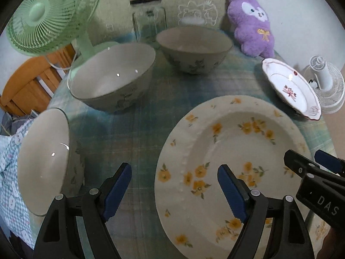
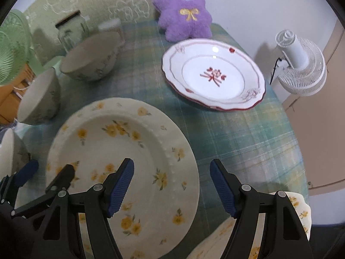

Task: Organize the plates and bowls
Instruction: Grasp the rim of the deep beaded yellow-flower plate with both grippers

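Three grey-green bowls with leaf sprigs stand on the checked tablecloth (image 1: 133, 129): a near bowl (image 1: 46, 161) by the table's left edge, a middle bowl (image 1: 113, 77) beyond it, and a far bowl (image 1: 194, 49) toward the wall. Right of them lies a wide yellow-flowered plate (image 1: 228, 172), and further right a red-trimmed plate (image 2: 213, 75) with a small red bouquet at its centre, well apart from the yellow one. A second yellow-flowered dish (image 2: 301, 211) peeks out at the near right edge, mostly hidden.

Both tools hang above the table, tilted steeply down, with nothing between their blue pads. The left gripper (image 1: 174, 187) is spread wide, straddling the yellow plate's left rim without touching it. The right gripper (image 2: 172, 185) is equally spread over that plate's right rim.

Behind stand a purple plush toy (image 2: 183, 10), a green fan (image 1: 45, 15), a white fan (image 2: 301, 64) and a glass jar (image 1: 148, 19).
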Available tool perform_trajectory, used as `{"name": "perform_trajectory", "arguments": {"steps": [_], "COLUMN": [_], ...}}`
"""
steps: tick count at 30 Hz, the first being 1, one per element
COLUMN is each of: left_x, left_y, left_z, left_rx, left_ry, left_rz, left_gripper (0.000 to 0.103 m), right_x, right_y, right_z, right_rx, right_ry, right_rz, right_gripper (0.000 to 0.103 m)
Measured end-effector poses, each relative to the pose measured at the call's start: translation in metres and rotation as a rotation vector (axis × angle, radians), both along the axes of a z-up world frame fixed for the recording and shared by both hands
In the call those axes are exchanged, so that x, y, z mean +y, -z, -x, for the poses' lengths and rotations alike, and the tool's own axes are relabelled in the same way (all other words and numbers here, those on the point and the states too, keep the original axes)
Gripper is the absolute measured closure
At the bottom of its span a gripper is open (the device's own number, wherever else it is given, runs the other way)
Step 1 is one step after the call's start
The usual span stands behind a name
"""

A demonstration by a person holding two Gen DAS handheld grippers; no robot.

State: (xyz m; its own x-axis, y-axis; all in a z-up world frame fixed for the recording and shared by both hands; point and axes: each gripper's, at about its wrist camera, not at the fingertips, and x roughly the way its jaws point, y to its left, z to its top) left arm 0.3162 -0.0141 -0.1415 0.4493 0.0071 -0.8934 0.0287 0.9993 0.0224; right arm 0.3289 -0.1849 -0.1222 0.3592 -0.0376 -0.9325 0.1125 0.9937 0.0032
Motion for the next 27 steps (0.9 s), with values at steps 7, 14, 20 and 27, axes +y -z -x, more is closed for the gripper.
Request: {"name": "perform_trajectory", "arguments": {"steps": [7,14,20,27], "left_x": [-0.001,-0.005,-0.008,-0.008], "left_y": [0.006,0.006,0.005,0.000], "left_z": [-0.008,-0.008,-0.008,0.001], "left_rx": [0.009,0.016,0.023,0.040], "left_ry": [0.010,0.015,-0.006,-0.009], "left_rz": [0.011,0.020,0.005,-0.003], "left_gripper": [0.037,0.048,0.048,0.048], "right_x": [0.005,0.013,0.014,0.013], "right_y": [0.010,0.015,0.013,0.007], "right_z": [-0.009,-0.013,-0.013,-0.006], "right_rx": [0.001,0.019,0.031,0.054], "right_ry": [-0.022,-0.033,-0.025,0.003], "right_rz": [0.032,0.082,0.084,0.075], "right_gripper": [0.034,0.044,0.045,0.045]}}
